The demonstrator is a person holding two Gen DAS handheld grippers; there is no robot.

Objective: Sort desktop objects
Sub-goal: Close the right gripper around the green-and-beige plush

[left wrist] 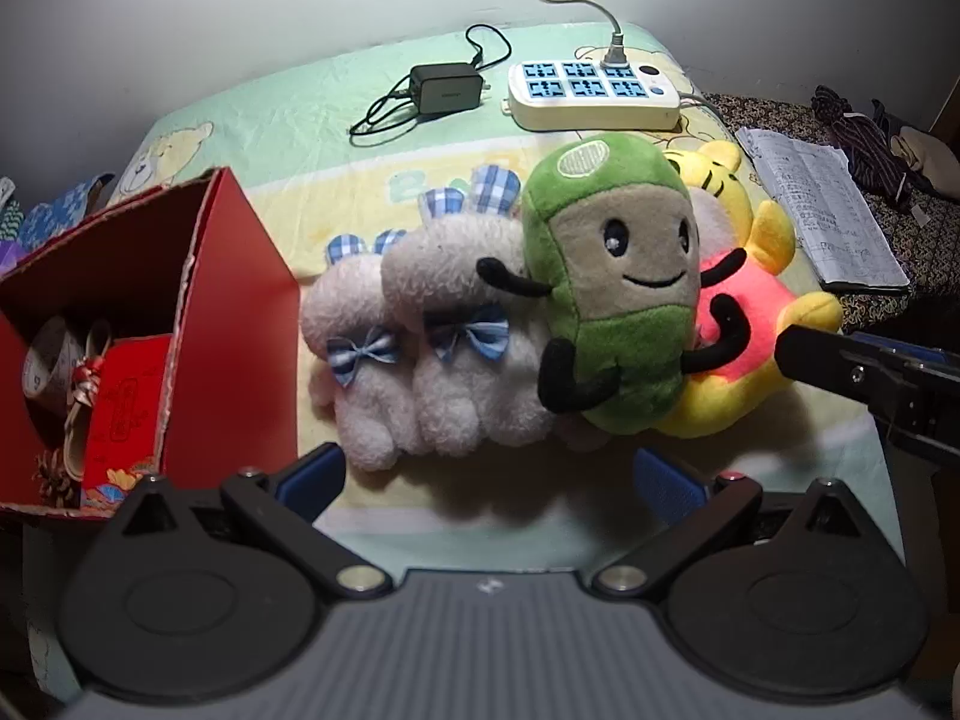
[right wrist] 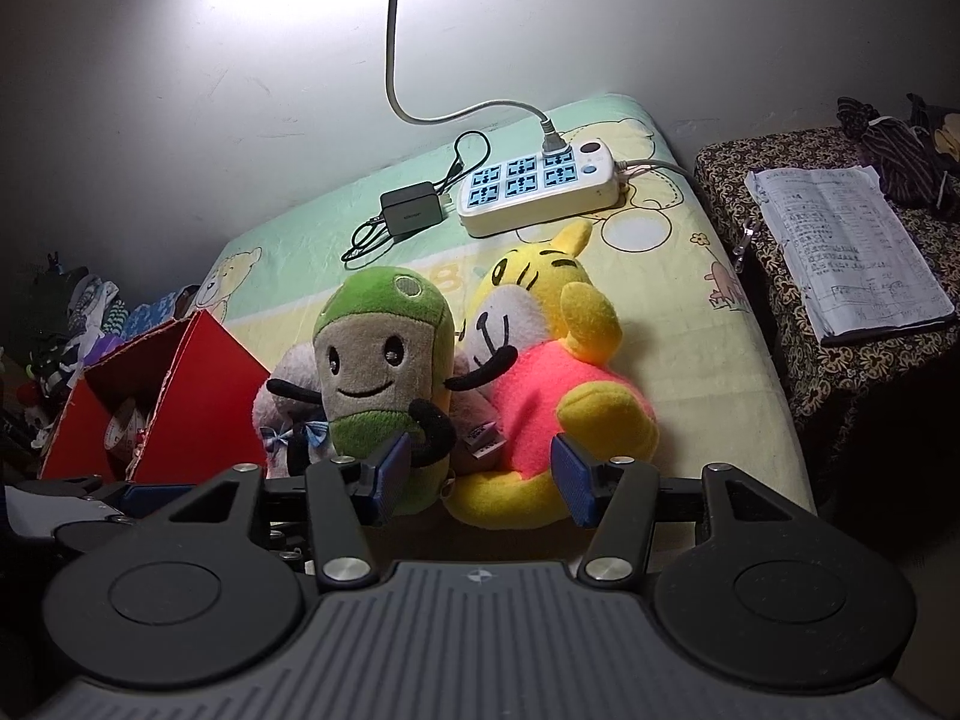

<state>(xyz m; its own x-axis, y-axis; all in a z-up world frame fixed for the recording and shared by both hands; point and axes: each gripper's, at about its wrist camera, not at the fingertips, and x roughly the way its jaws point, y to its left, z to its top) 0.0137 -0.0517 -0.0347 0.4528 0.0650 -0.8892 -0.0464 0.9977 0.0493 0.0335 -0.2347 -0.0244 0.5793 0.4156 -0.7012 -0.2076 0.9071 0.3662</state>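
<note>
Nearest the right wrist camera, the right gripper [right wrist: 480, 477] stands with its blue-padded jaws spread apart, holding nothing, level with the lower body of the yellow plush bear in a pink shirt [right wrist: 540, 396]. One pad sits in front of the green and tan smiling plush figure with thin black arms [right wrist: 384, 372], which leans against the bear's side. The left gripper [left wrist: 489, 480] is likewise open and empty, poised just short of the two fluffy white plush animals with blue checked bows [left wrist: 414, 348].

To the left, close beside the white animals, an open red cardboard box [left wrist: 240, 300] already holds a red packet and a roll of tape, so it looks like the sorting bin. All four soft toys lie on the pastel cartoon-print sheet [left wrist: 270, 114], none yet in the box. My reading is that a pick of the bear or the green figure is being set up. The next move calls for advancing the right jaws around one soft body only; the toys press together, so a careless close could catch two.

Farther back lie a black power adapter with coiled cable [left wrist: 447, 87] and a white power strip with blue sockets [left wrist: 591, 90], near the wall.
</note>
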